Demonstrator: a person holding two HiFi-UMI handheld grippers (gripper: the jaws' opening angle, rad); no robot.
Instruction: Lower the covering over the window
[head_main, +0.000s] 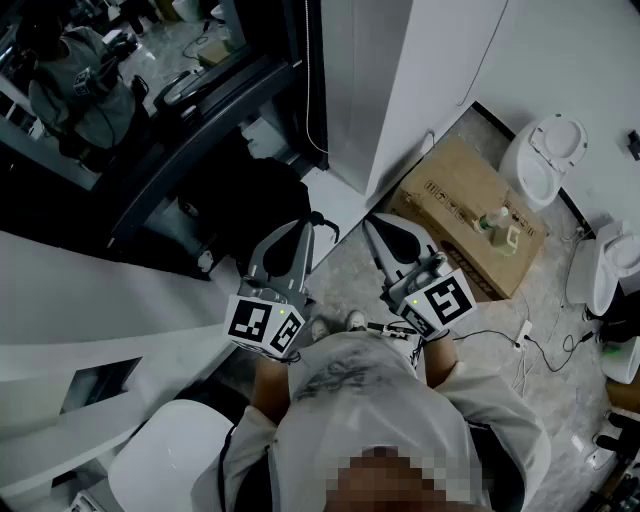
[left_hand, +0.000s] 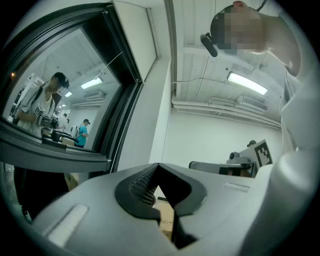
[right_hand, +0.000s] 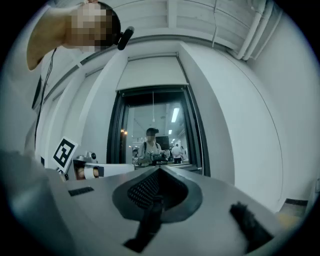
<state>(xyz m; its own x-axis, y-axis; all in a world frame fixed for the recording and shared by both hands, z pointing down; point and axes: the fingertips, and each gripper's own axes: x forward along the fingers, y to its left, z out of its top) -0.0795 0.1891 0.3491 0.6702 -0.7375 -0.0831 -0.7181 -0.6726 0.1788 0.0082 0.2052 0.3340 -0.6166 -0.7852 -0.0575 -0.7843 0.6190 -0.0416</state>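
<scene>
Closest to the lens, the person's pale shirt (head_main: 370, 400) is filling the bottom of the head view. Sweeping from the left: the window (head_main: 150, 110) is showing dark glass with a figure visible in it. Its covering (right_hand: 152, 72), a white blind, is sitting high, cloaking only the top of the opening, and a thin cord (right_hand: 153, 105) is hanging down the glass. Next, the left gripper (head_main: 305, 225) is being held level, jaws pressed together on nothing. Just beside it, the right gripper (head_main: 376, 222) is doing likewise, jaws closed and empty, facing the window. Further right, a cardboard box (head_main: 470, 215) is lying on the floor (head_main: 540, 300).
</scene>
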